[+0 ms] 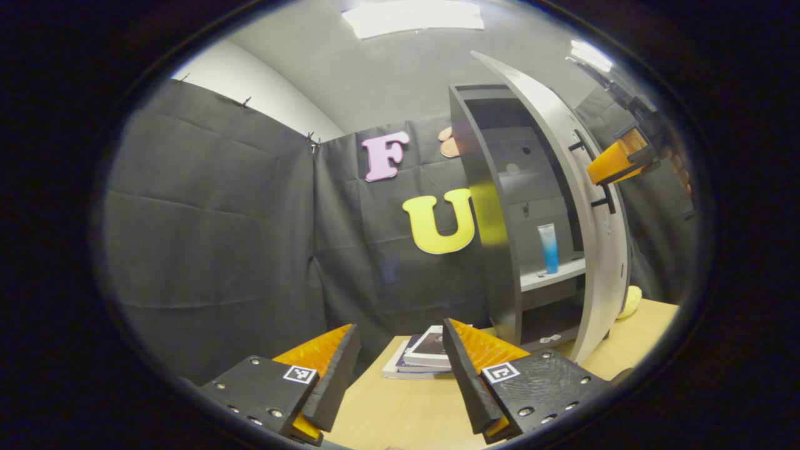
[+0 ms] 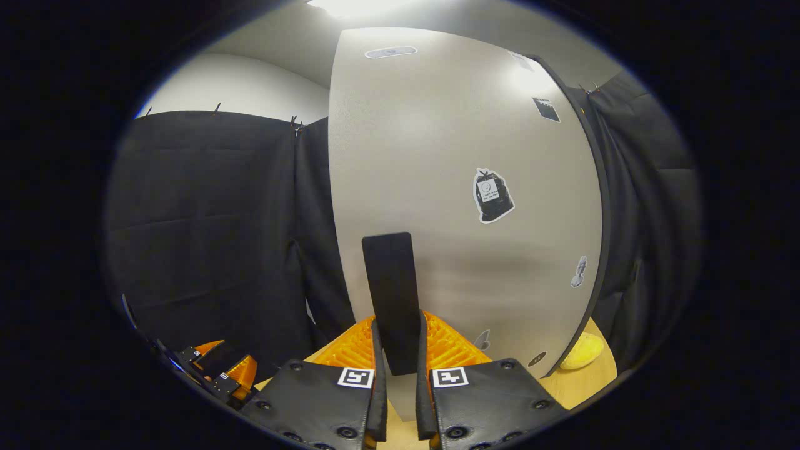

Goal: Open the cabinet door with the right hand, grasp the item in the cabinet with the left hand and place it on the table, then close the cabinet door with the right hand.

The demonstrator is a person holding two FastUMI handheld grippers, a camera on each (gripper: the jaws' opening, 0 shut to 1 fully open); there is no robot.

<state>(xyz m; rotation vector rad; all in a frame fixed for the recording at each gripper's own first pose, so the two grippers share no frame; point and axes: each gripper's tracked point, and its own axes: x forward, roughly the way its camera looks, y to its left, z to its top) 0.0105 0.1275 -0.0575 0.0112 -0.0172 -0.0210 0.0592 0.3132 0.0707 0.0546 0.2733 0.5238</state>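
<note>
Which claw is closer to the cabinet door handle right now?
Right. The right claw is clamped on the door handle, holding the cabinet door open. The left claw sits open, low over the table, well short of the cabinet.

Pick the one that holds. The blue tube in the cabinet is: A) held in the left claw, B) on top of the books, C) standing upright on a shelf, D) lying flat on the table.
C: the tube stands upright on a shelf inside the open cabinet, apart from the open left claw.

One cabinet, one blue tube, two stacked books, one table
</note>
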